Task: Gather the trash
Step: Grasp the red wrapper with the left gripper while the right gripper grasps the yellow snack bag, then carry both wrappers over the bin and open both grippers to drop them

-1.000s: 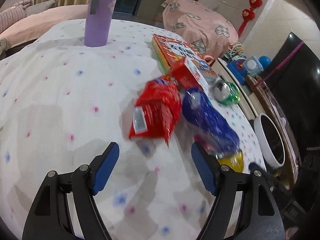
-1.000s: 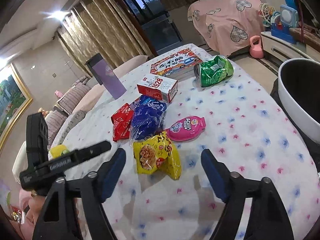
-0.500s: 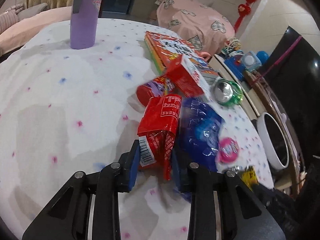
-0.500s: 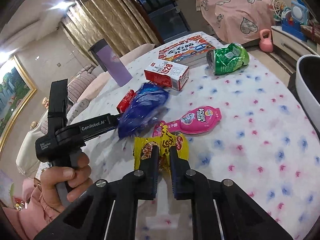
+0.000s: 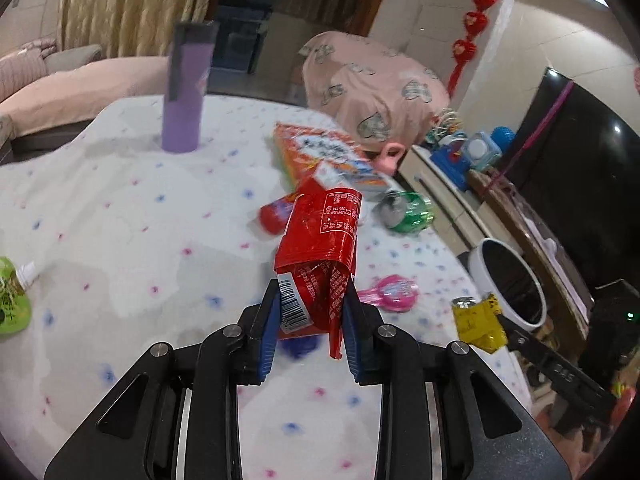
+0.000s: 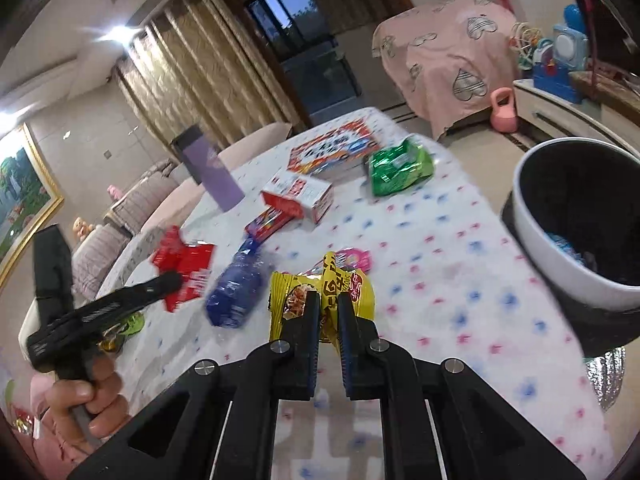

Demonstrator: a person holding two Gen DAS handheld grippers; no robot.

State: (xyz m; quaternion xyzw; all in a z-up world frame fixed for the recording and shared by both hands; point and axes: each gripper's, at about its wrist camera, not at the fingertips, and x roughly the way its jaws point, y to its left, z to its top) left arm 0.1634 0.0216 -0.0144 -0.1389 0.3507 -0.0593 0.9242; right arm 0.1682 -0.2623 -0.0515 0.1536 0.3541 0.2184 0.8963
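Observation:
My left gripper (image 5: 310, 312) is shut on a red snack wrapper (image 5: 320, 240) and holds it above the table; the same wrapper shows in the right wrist view (image 6: 184, 268). My right gripper (image 6: 329, 312) is shut on a yellow snack packet (image 6: 320, 292), lifted off the table; it also shows in the left wrist view (image 5: 478, 320). A blue wrapper (image 6: 236, 292), a pink pouch (image 5: 390, 294), a green bag (image 6: 400, 166) and a small red packet (image 5: 276, 212) lie on the dotted tablecloth (image 5: 120, 220). A white bin (image 6: 560, 248) with a black liner stands beside the table at the right.
A purple tumbler (image 5: 186, 92) stands at the table's far side. A red-white box (image 6: 304, 194) and a flat picture book (image 6: 332, 152) lie near the green bag. A green pouch (image 5: 12, 300) lies at the table's left edge. A low cabinet with toys (image 5: 464, 156) stands behind the bin.
Both grippers closed on their packets and lifted them: the left raised the red wrapper, the right raised the yellow packet toward the bin side. The blue wrapper was left on the table.

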